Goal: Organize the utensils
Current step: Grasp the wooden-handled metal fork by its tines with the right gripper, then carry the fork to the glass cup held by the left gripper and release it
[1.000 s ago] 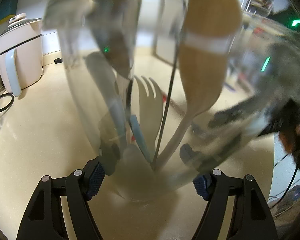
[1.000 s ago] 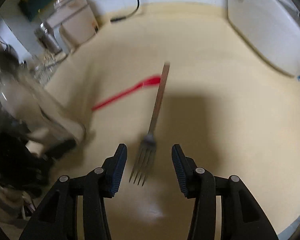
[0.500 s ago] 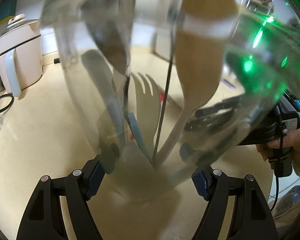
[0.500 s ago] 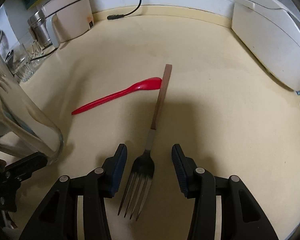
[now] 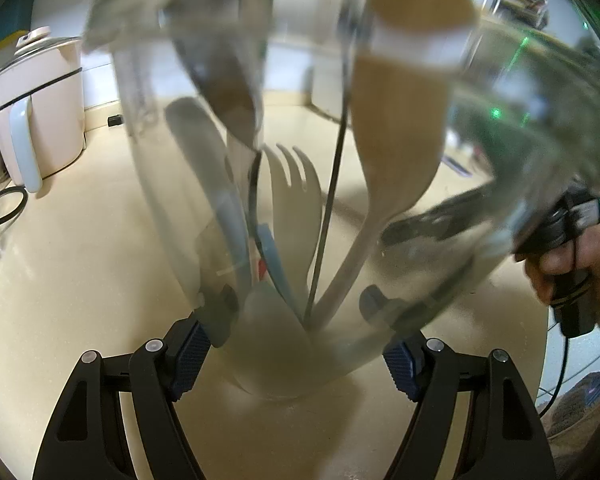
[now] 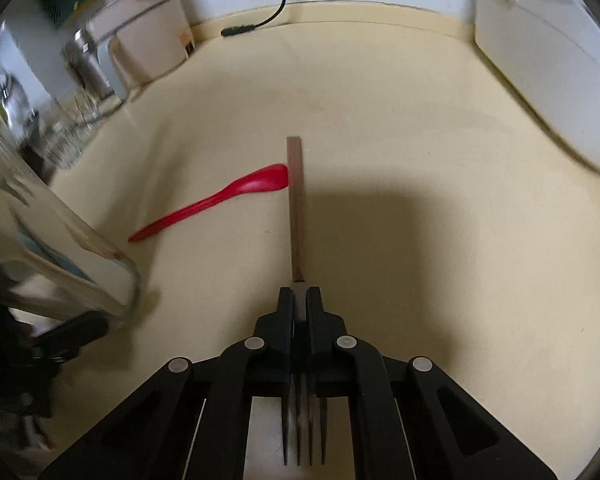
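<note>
Steel at the neck of the brown-handled fork point(image 6: 296, 208), clamped between the fully closed jaws of the right gripper point(image 6: 300, 296); tines back toward the camera, handle running away across the cream counter point(image 6: 420, 140) and apparently still lying flat on it. Just left of the handle, touching or nearly so, the bowl of a red spoon point(image 6: 220, 200). At the near left, tilted and held at its base between the part-open pads of the left gripper point(image 5: 294, 348), a glass jar point(image 5: 500, 160) already crowded with a wooden spoon point(image 5: 400, 120), a pale plastic fork point(image 5: 296, 200) and other utensils. Likely trouble from here: a narrow pinch on smooth metal, so a chance of the long handle swinging or slipping out during a lift; a sweep of that handle against the red spoon, knocking it across the counter; a clash of fork against the jar's rim or against the wooden spoon on the way in, since little free room is left; a slide of the tilted jar in its grip if struck. Against half a second earlier: right jaws then wide apart on either side of the fork's head, now shut on it; handle then slanted, now in line with the gripper; jar and left grip much the same.
</note>
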Available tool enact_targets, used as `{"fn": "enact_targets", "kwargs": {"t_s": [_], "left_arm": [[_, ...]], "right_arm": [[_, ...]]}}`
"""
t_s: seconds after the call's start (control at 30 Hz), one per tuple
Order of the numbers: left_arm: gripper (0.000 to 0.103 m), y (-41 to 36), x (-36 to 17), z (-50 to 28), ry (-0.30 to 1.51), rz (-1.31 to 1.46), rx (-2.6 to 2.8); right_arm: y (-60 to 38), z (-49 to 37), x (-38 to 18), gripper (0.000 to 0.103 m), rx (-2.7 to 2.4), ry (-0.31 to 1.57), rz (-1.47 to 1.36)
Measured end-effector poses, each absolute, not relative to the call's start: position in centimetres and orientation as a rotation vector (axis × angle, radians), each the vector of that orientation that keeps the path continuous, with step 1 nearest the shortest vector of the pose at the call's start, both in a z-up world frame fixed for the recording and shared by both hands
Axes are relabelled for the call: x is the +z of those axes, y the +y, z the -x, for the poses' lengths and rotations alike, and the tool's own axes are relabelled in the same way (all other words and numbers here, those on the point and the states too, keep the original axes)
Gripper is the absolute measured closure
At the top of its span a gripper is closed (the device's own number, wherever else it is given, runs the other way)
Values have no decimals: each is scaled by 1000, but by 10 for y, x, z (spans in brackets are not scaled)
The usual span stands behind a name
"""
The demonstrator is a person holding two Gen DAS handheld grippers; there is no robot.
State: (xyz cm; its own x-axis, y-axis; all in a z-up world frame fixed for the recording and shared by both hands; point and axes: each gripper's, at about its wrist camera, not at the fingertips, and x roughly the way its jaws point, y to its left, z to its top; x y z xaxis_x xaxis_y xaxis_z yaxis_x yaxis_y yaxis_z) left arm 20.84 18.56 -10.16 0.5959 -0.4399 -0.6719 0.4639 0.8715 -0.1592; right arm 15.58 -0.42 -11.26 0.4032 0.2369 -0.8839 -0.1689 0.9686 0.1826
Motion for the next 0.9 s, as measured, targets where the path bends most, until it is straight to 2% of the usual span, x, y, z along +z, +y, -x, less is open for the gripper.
{"fn": "enact_targets", "kwargs": {"t_s": [0.43, 0.73, 0.9], "left_arm": [[24, 186, -101, -209, 771, -33, -525], [24, 185, -101, -208, 772, -33, -524], [24, 185, -101, -208, 772, -33, -524]], "right_arm": [[-43, -127, -53, 97, 455, 1187, -381], [-33, -105, 66, 97, 668, 1188, -116], [7, -96, 116, 97, 800, 1231, 141]]}}
